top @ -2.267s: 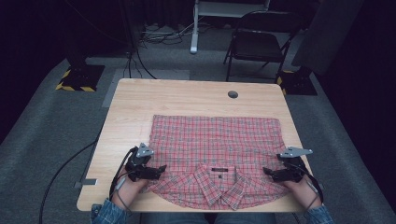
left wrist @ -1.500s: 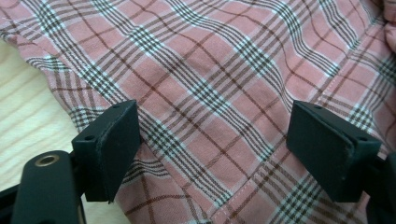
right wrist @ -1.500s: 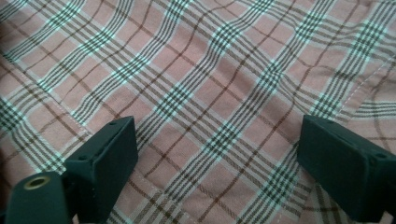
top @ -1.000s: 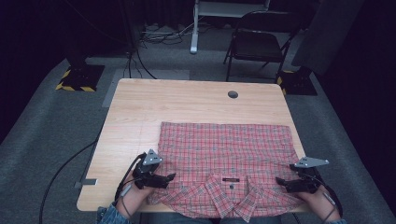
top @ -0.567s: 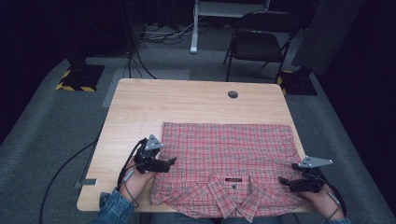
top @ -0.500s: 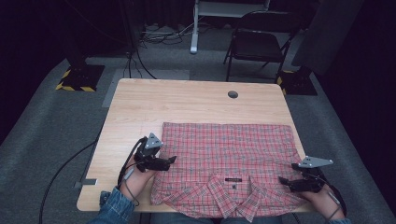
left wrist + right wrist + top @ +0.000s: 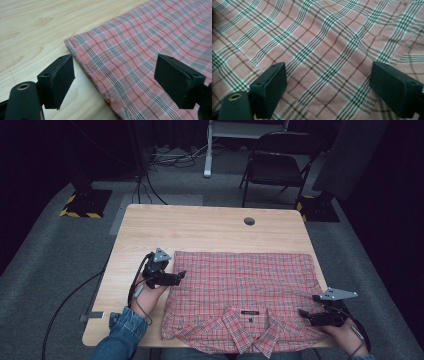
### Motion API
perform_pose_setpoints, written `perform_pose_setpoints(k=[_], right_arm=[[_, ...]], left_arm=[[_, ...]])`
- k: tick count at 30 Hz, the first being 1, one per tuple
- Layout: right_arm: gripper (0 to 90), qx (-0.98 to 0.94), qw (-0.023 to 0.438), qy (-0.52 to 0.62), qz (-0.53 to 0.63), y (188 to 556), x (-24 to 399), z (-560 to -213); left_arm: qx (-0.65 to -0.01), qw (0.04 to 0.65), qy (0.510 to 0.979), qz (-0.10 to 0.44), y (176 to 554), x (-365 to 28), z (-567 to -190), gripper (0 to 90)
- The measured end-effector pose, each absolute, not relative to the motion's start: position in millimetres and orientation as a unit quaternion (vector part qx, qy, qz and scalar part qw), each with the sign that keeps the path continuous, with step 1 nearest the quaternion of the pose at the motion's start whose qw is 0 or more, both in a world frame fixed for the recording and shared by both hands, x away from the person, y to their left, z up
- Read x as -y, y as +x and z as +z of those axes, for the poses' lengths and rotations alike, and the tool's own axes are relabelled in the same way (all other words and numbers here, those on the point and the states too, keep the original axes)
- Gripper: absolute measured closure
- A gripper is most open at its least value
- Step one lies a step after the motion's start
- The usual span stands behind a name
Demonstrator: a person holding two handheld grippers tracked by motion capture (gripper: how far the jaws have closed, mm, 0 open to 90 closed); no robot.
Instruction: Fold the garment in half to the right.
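I see the red plaid shirt (image 7: 240,295) lying flat on the near half of the desk (image 7: 200,230), collar toward me. My left gripper (image 7: 175,276) hovers at its left edge, jaws released. My right gripper (image 7: 306,315) waits over its right shoulder, jaws also apart, grasping nothing.
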State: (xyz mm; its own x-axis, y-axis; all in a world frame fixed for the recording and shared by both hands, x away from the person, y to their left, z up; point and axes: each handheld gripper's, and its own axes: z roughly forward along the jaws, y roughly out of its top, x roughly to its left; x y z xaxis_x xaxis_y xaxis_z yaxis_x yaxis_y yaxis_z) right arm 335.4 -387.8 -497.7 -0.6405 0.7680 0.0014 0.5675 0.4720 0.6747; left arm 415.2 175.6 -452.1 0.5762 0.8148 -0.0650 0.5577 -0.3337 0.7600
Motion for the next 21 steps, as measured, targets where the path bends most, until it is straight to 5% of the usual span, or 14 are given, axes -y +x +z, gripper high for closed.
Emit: perform_pose_setpoints(k=[21], right_arm=[[14.4,-0.843,0.154,0.398,0.329,335,388,-498]], left_arm=[[-0.455,0.367,0.786,0.203,467,-174,-463,17.7]])
